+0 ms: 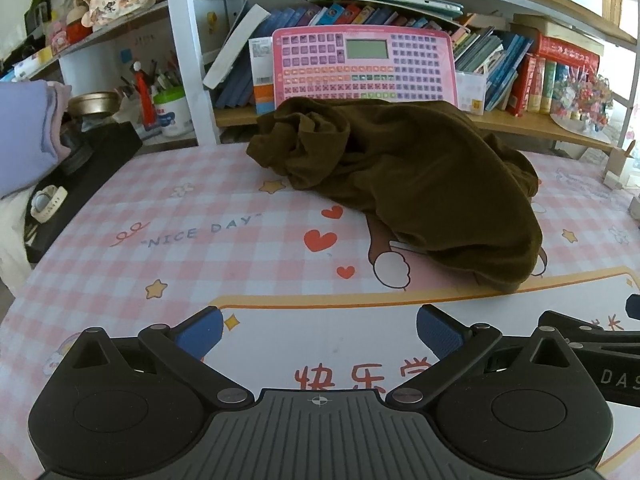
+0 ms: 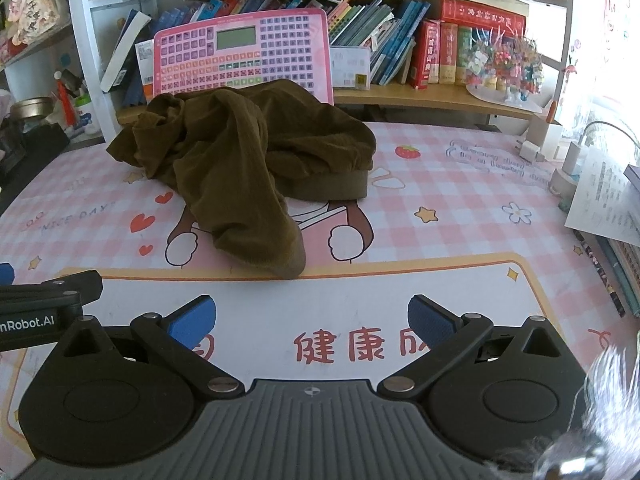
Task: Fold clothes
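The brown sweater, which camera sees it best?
The right wrist view. There the brown sweater sits near the middle, showing its crumpled top, a hanging end with a ribbed cuff, and a ribbed band along its right side. In the left wrist view it is off to the right, more of a dark lump with fewer details.

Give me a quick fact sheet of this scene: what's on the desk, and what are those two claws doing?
garment: brown garment, crumpled in a heap, unfolded
surface: pink checked desk mat
left claw: left claw, open, empty, short of the cloth
right claw: right claw, open, empty
behind garment: pink toy keyboard leaning against bookshelf
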A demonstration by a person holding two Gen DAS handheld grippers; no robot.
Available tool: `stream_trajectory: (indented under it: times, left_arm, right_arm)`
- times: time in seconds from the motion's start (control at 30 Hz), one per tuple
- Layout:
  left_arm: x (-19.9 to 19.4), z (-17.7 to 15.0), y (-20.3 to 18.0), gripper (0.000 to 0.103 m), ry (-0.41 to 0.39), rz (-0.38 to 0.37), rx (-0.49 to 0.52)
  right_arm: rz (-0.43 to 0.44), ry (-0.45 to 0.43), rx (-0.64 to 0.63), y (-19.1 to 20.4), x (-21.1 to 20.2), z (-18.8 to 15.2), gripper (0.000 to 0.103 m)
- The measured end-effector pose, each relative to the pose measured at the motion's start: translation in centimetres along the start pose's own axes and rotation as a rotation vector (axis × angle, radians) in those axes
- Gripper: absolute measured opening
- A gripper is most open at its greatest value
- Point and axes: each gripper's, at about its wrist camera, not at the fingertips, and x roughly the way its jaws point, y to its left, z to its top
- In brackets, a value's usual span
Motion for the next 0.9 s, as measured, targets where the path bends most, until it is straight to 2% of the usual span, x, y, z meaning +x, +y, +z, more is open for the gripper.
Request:
stream_trajectory:
  times: [0.53,0.9]
  left_arm:
    - [1.4,0.3,-0.4,0.103,0.040,0.017,0.042]
    - [3.0,1.4,-1.3,0.103,0.063,-0.029,0.049]
  right_arm:
    - [0.026,0.038,0.023,0.0,1.3,0.2,0.103]
    - [0.058,0.028,0.036,-0.5,2.0,0.7,0.103]
